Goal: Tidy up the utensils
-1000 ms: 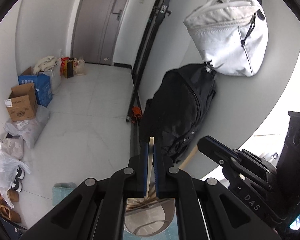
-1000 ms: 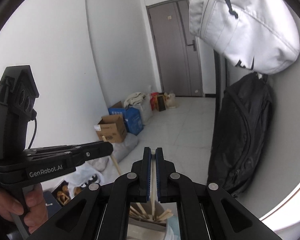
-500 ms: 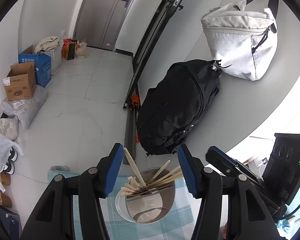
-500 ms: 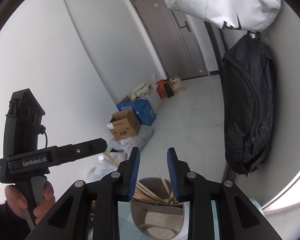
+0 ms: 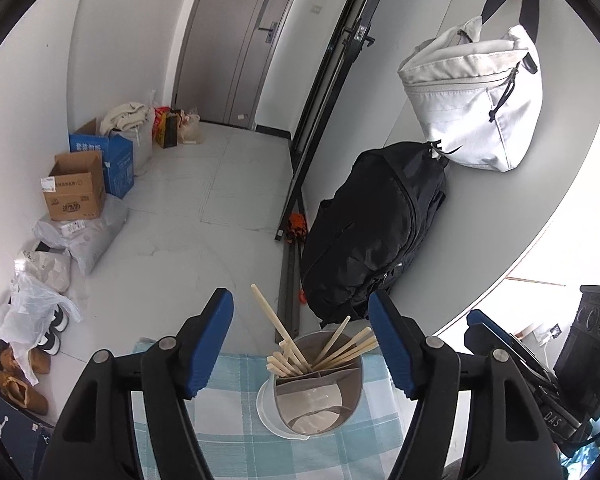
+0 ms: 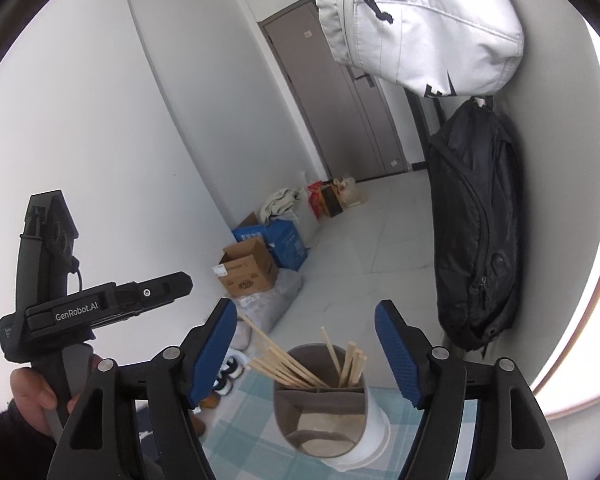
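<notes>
The counter (image 5: 228, 400), covered in a blue-checked cloth, carries the utensil holder (image 5: 318, 388), a grey divided cup seated in a white base, which serves as the landmark here. The black backpack (image 5: 376, 232) leans against the wall beyond the holder, and the white bag (image 5: 472, 108) hangs above that.

A second ago each gripper was clenched on a single wooden chopstick held above the holder. Now the left gripper (image 5: 300, 340) and the right gripper (image 6: 305, 348) both hover just over the holder with jaws spread wide and nothing between them. The chopsticks (image 5: 300, 348) stand bunched in the holder's far compartment, fanning outward, one long stick leaning up and away toward the left gripper's side. The nearer compartment looks empty.

That change suggests both sticks have been dropped in, so this pair of placements is likely finished. Whether more utensils wait to be sorted cannot be told, since only the cloth right around the holder shows. The next move probably calls for drawing both grippers back without brushing the leaning stick.
</notes>
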Demonstrator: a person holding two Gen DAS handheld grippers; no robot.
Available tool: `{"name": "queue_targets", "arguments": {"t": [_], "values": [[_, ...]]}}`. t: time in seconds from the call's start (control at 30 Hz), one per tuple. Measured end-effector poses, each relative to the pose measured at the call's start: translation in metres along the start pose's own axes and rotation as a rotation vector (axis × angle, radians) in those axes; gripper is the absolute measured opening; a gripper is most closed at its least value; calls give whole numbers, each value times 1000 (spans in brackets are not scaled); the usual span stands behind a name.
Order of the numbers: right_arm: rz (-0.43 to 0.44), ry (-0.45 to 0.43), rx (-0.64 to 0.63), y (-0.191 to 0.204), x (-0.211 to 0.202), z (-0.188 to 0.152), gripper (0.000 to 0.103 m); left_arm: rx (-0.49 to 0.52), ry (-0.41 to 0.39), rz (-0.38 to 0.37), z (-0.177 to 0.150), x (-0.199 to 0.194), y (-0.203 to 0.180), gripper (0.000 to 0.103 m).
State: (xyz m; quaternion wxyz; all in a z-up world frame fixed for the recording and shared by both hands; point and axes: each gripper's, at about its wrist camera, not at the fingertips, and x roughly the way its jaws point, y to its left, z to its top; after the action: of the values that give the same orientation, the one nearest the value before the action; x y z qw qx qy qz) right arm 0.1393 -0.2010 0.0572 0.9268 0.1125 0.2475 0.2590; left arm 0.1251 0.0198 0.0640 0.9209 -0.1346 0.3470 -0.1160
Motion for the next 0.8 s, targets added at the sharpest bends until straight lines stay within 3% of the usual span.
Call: {"name": "queue_targets", "arguments": {"t": [0.1,0.17,0.4,0.53,0.8], "values": [[0,-26,-5,5,-13,-2,83,19,-34,24,-3,-11,-5,70],[0,-44,-10,9,-21,-4,87,34,-55,40,-7,-18,-9,80],[2,-103,-31,20,-52,-16,98,87,-121,91,-25,-41,-20,81],[-6,-121,-43,24,-67,-28,100,101,-164,117,-37,-54,-24,92],[-12,-173,-62,28,-92,-53,103,142,-258,142,-62,-78,-34,99]]}}
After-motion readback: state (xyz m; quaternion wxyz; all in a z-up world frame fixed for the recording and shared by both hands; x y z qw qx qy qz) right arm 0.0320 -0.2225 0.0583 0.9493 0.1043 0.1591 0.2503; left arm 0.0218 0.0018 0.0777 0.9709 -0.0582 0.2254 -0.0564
